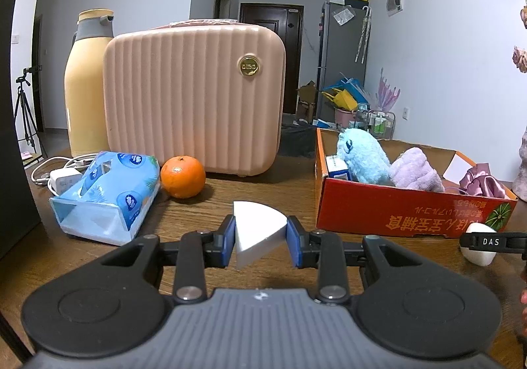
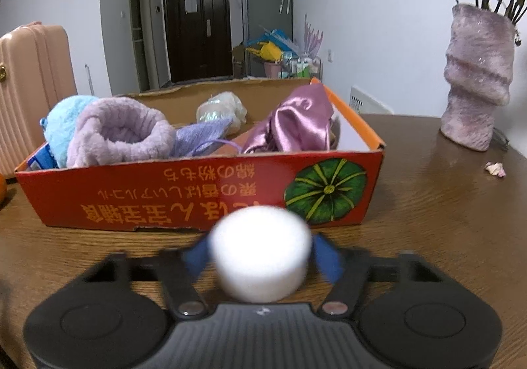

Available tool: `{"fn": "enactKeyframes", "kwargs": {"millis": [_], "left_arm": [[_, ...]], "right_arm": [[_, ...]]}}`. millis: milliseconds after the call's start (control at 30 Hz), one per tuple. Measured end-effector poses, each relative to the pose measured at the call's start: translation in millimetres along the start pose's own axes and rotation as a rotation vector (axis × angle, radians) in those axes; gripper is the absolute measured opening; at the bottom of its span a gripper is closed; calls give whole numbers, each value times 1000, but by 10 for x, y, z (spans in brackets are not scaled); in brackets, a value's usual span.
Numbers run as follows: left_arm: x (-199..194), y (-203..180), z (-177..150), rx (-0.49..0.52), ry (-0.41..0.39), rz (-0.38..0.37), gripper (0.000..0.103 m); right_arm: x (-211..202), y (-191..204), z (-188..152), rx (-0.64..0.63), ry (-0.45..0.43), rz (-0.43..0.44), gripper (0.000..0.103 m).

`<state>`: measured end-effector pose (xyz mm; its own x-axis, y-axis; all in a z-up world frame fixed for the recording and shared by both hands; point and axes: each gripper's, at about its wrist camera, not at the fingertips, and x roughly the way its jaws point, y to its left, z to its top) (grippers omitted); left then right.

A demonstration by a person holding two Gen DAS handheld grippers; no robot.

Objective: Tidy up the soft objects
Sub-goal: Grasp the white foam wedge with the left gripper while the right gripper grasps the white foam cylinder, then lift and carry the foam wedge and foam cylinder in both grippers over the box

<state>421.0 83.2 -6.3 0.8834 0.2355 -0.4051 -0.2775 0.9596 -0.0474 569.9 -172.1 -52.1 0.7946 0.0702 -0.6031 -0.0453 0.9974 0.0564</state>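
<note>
Landmark: the red cardboard box [image 2: 197,191] on the wooden worktop [image 2: 428,221]; every place below is reckoned from it.
Step in hand: two white foam pieces are gripped and waiting in front of the box, apparently for dropping in among the soft things.
Left gripper [image 1: 261,239]: fingers clenched on a wedge-shaped foam piece [image 1: 257,230], held off the box's left front corner, clear of it.
Right gripper [image 2: 260,258]: fingers appear closed on a round foam puck [image 2: 260,257], blurred, just before the box's front wall near the pumpkin picture [image 2: 326,189].
Already in the box: a blue plush toy [image 1: 360,155], a fuzzy lilac band [image 2: 122,135], a pink satin pouch [image 2: 296,125].
Next move, as I judge it: lift each piece over the front wall, then let go above a bare patch.
Left of the box: an orange [image 1: 182,176], a tissue pack [image 1: 112,191], a pink case [image 1: 194,99].
Writing: large yellow East Asian lettering, upside down, on the box front; "DAS" on the right gripper's arm; the case's gold badge is too small to read.
</note>
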Motion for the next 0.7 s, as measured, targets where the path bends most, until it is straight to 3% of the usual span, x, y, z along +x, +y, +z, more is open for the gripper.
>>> {"fn": "enactKeyframes", "kwargs": {"millis": [233, 700], "left_arm": [[4, 23, 16, -12, 1, -8, 33], [-108, -21, 39, -12, -36, -10, 33]], "right_arm": [[-151, -15, -88, 8, -31, 7, 56], [-825, -11, -298, -39, -231, 72, 56]]}}
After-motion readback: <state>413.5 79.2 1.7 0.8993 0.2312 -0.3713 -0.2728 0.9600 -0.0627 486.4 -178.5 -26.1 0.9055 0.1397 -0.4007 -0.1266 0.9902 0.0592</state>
